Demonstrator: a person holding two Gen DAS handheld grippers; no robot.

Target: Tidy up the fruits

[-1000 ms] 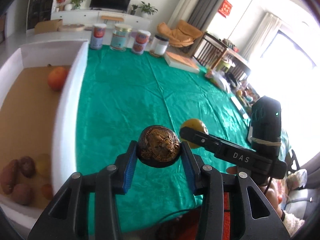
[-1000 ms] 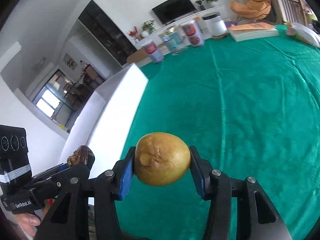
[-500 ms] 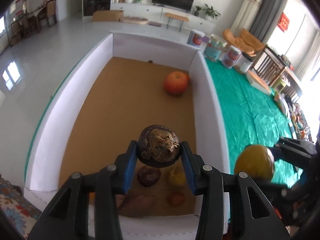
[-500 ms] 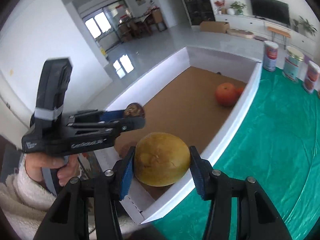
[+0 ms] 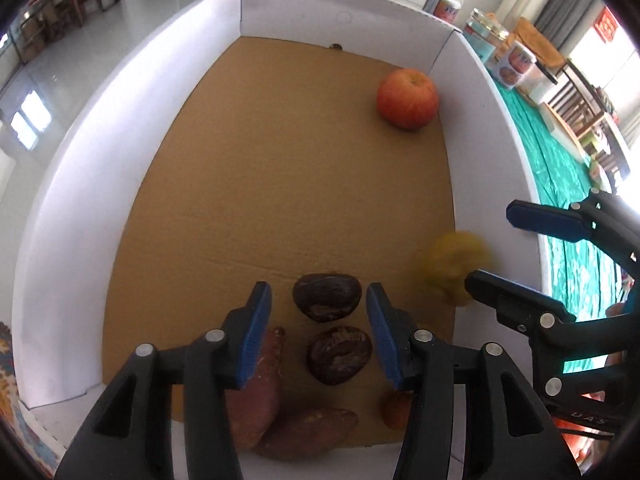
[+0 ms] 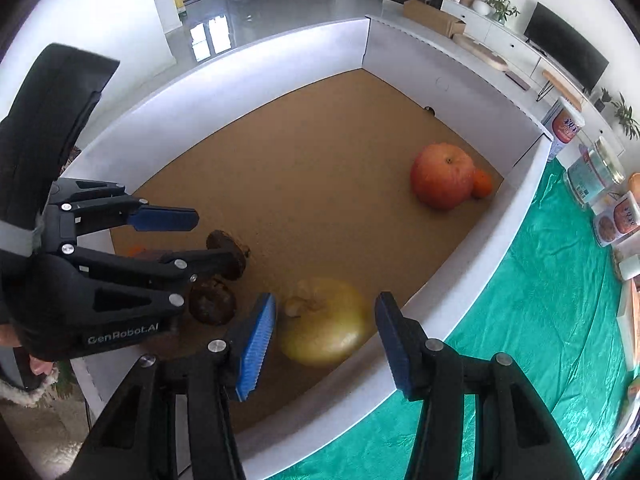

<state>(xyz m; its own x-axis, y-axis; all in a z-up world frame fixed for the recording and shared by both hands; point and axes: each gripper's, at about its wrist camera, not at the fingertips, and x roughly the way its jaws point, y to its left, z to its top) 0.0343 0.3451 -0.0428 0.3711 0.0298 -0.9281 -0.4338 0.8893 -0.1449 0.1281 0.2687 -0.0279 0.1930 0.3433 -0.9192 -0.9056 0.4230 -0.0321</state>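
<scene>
Box [image 5: 280, 28], white-walled with a brown cardboard floor, is the landmark; both hands work over its near end. Left hand-held gripper [image 5: 316, 320]: jaws have just been opening, now spread, blue pads clear of the dark wrinkled fruit [image 5: 327, 297], which lies on the box floor straight below and between them, a second dark fruit [image 5: 339, 354] just nearer. Right hand-held gripper [image 6: 325, 334]: jaws likewise just opening, spread; yellow fruit [image 6: 326, 322] sits between the pads, free of them, by the box's desk-side wall, blurred in the left view. Roundish, no clear long axis on either. Red apple [image 6: 442, 176] at the far desk-side corner. Sweet potatoes [image 5: 280, 412] at the near wall. Judgement: both drops done; next move is straight up and out, each fruit directly beneath its own jaws.
</scene>
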